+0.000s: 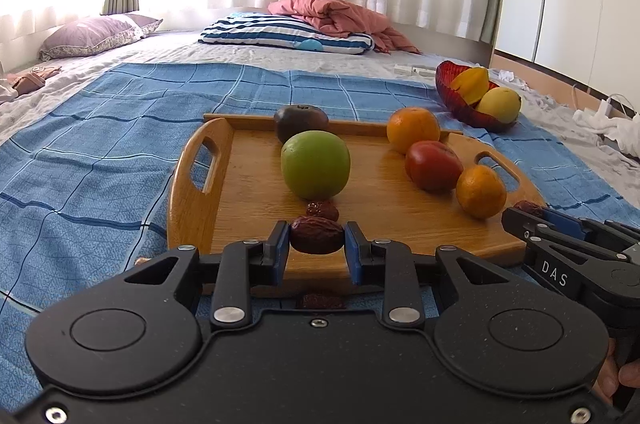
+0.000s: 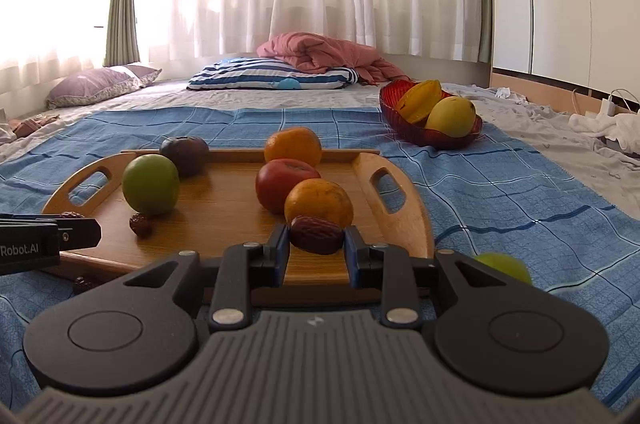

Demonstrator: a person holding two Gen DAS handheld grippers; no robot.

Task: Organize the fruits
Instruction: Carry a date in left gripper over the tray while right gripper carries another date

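A wooden tray (image 1: pixel 224 184) (image 2: pixel 224 196) lies on a blue checked cloth. On it are a green apple (image 1: pixel 315 164) (image 2: pixel 150 184), a dark purple fruit (image 1: pixel 301 122) (image 2: pixel 185 154), two oranges (image 1: pixel 413 129) (image 1: pixel 480 191), a red fruit (image 1: pixel 433 165) (image 2: pixel 285 184) and a loose red date (image 1: pixel 322 210) (image 2: pixel 141 225). My left gripper (image 1: pixel 317 241) is shut on a red date (image 1: pixel 316 240) over the tray's near edge. My right gripper (image 2: pixel 317 237) is shut on another red date (image 2: pixel 316 234) just in front of an orange (image 2: pixel 319 202).
A red glass bowl (image 1: pixel 452 92) (image 2: pixel 432 138) with a starfruit and a yellow mango sits at the back right. A green fruit (image 2: pixel 503 266) lies on the cloth right of the tray. Another date (image 1: pixel 320 301) lies below the left gripper. Pillows and a pink quilt lie beyond.
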